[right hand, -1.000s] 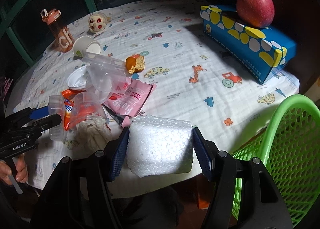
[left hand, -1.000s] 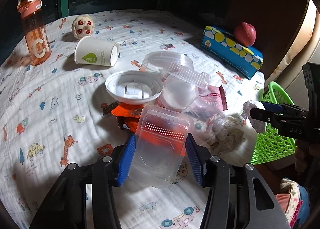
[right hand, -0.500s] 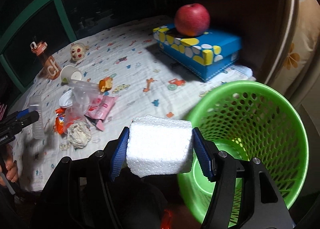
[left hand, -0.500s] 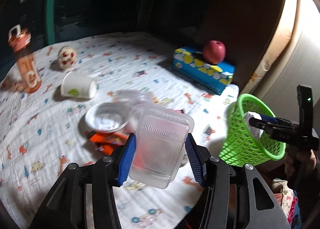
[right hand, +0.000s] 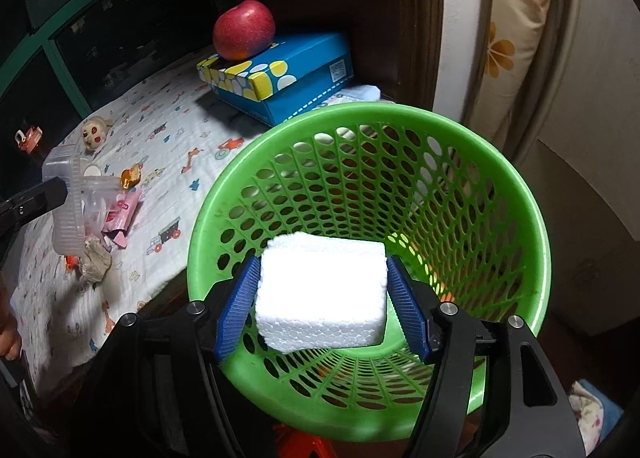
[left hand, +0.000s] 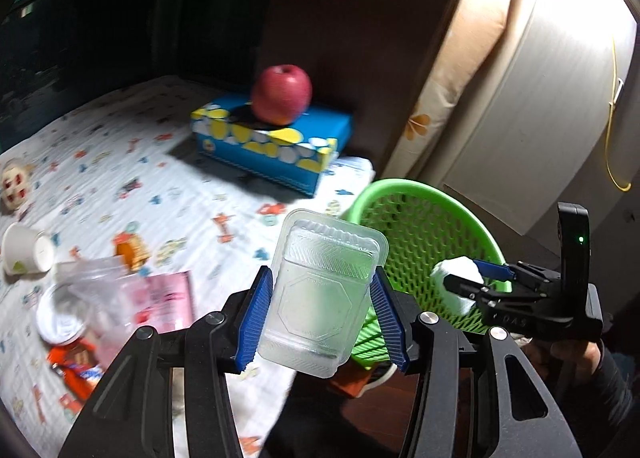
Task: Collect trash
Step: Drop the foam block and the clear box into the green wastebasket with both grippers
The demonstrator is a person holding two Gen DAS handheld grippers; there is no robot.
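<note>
My left gripper (left hand: 320, 314) is shut on a clear plastic container (left hand: 324, 290), held in the air at the table's edge, just left of the green mesh basket (left hand: 404, 193). My right gripper (right hand: 322, 302) is shut on a white foam block (right hand: 324, 290), held over the open mouth of the basket (right hand: 532, 209), which looks empty inside. The right gripper with the foam (left hand: 456, 286) shows over the basket's right rim in the left wrist view. The left gripper's container (right hand: 68, 197) shows at the left in the right wrist view.
On the patterned tablecloth (left hand: 120, 177) lie clear plastic lids (left hand: 92, 290), a pink wrapper (left hand: 168, 298), an orange wrapper (left hand: 76, 366), a paper cup (left hand: 28, 250) and crumpled paper (right hand: 94, 258). A red apple (right hand: 244, 29) sits on a blue tissue box (right hand: 280, 77).
Both grippers have moved right, off the table toward the basket. The foam block went from beside the basket to over its mouth. The container was lifted from the trash pile.
</note>
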